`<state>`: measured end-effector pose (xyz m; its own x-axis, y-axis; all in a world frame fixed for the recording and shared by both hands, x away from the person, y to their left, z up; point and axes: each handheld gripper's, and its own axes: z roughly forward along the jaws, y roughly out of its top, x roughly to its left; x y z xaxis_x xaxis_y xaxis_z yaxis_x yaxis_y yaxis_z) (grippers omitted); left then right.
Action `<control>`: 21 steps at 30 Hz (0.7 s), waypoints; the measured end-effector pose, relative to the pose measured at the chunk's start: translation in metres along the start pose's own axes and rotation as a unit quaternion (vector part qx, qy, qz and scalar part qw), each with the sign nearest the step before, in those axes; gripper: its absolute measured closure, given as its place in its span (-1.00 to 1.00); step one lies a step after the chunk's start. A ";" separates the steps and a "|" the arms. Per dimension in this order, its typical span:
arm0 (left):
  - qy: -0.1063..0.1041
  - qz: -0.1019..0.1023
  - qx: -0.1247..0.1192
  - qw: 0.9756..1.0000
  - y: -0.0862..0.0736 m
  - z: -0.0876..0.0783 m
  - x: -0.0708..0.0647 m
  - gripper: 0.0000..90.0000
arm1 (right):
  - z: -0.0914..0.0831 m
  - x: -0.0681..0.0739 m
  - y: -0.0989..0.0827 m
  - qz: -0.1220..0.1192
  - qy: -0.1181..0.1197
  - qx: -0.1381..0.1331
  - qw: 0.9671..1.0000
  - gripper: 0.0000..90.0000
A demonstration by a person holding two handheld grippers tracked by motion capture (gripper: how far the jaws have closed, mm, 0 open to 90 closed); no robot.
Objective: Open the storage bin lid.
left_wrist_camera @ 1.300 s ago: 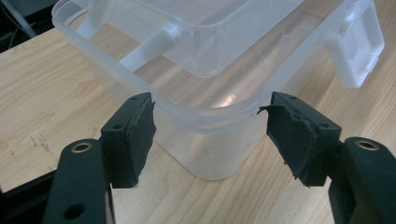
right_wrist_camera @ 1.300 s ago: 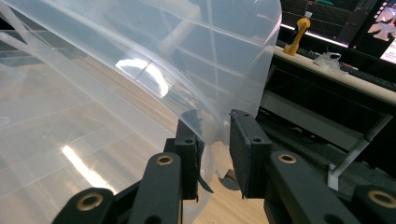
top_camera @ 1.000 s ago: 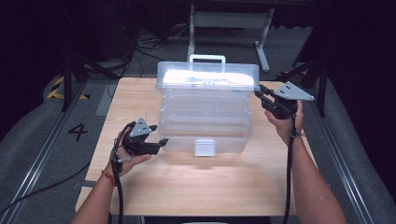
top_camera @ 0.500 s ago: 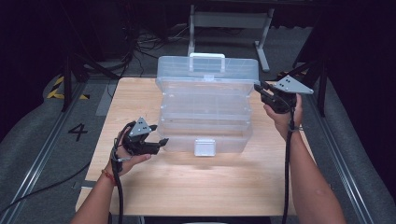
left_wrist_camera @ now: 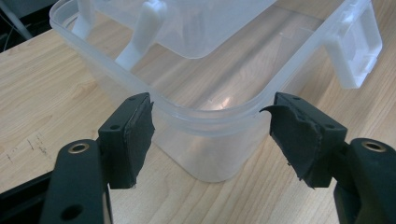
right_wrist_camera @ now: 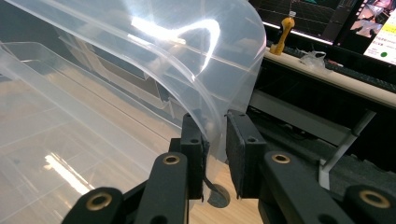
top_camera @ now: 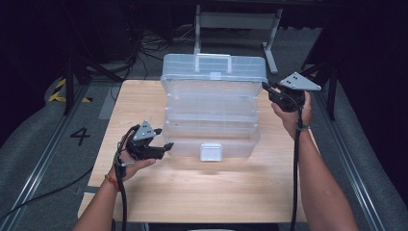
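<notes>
The clear, glossy plastic tiered storage box (top_camera: 211,115) at the centre of the high view is smooth and catches bright glare, and its white latch (top_camera: 210,151) looks opaque and matt. The light wooden counter (top_camera: 192,192) shows fine grain with a soft sheen. The left tool (left_wrist_camera: 212,135) has matt black plastic jaws faced with rough, frayed black pads (left_wrist_camera: 140,135). The right tool (right_wrist_camera: 215,154) carries brass-coloured rivets (right_wrist_camera: 171,159).

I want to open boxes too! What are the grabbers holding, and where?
The right gripper pinches the clear plastic box's lid at its corner edge. The left gripper holds nothing, open around the base's rim.
</notes>
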<state>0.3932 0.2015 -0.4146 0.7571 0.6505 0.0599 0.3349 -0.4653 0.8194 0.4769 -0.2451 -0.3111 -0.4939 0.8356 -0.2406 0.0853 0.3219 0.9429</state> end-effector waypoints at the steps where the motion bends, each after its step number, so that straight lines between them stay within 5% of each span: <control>1: 0.000 0.000 0.000 1.000 0.000 0.000 0.000 -0.31 | 0.001 0.000 0.001 0.000 0.000 0.000 1.000 0.74; 21: 0.000 0.003 0.000 1.000 0.000 0.000 0.000 -0.32 | 0.026 -0.007 -0.009 0.016 0.007 0.038 0.999 0.69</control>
<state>0.3937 0.2014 -0.4147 0.7590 0.6479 0.0644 0.3307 -0.4689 0.8190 0.5023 -0.2423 -0.3239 -0.5027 0.8395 -0.2064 0.1662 0.3281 0.9299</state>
